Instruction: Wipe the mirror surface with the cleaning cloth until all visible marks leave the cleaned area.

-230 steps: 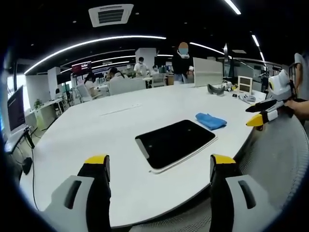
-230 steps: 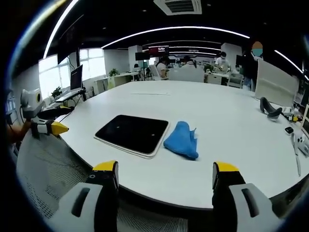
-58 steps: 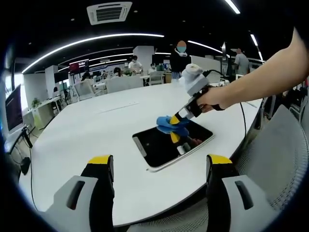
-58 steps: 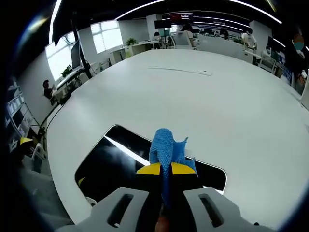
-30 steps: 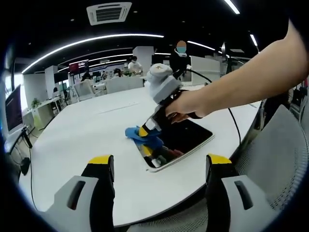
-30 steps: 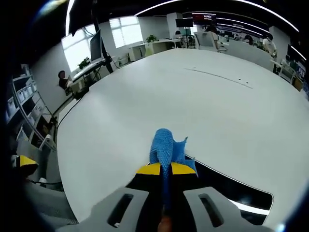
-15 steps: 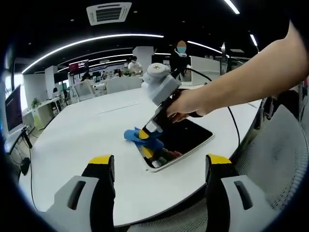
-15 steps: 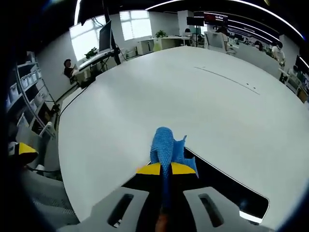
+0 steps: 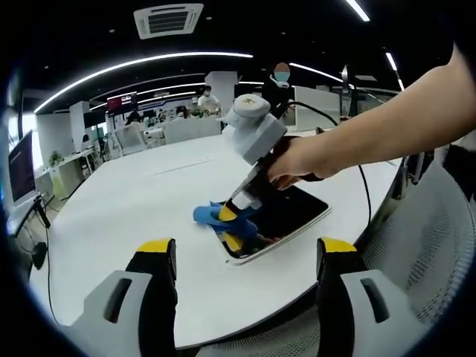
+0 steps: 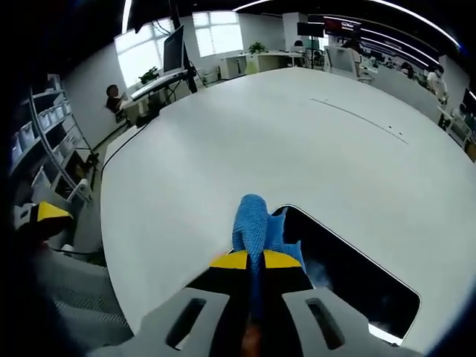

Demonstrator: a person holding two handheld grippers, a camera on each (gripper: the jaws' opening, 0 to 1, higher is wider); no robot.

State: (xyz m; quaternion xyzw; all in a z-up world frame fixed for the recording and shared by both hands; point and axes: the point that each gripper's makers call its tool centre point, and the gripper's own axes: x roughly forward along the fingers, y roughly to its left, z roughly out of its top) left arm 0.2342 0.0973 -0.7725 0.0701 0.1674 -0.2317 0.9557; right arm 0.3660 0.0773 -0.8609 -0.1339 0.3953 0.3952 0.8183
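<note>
— What have you got in each hand?

— My left gripper (image 9: 238, 260) is nearest me, jaws spread wide, gripping nothing, held back from the near edge of the round white table (image 9: 111, 216). My right gripper (image 10: 258, 260) is clenched on the soft blue cleaning cloth (image 10: 256, 223), the fabric bunched up between its yellow tips.

— Where is the cloth against the mirror?

— It sits at the corner of the flat, dark rectangular mirror (image 10: 349, 279) that faces my left gripper, partly on the glass and partly hanging over onto the table. In the left gripper view my right hand (image 9: 294, 160) leans the tool down onto that corner.

— How will it handle?

— I judge the cloth light and limp, so a pinch at its gathered middle works best. The mirror looks thin, slick and fragile; it could slide under pressure.

— Any containers?

— None near the mirror. Beyond it are distant desks and people.
</note>
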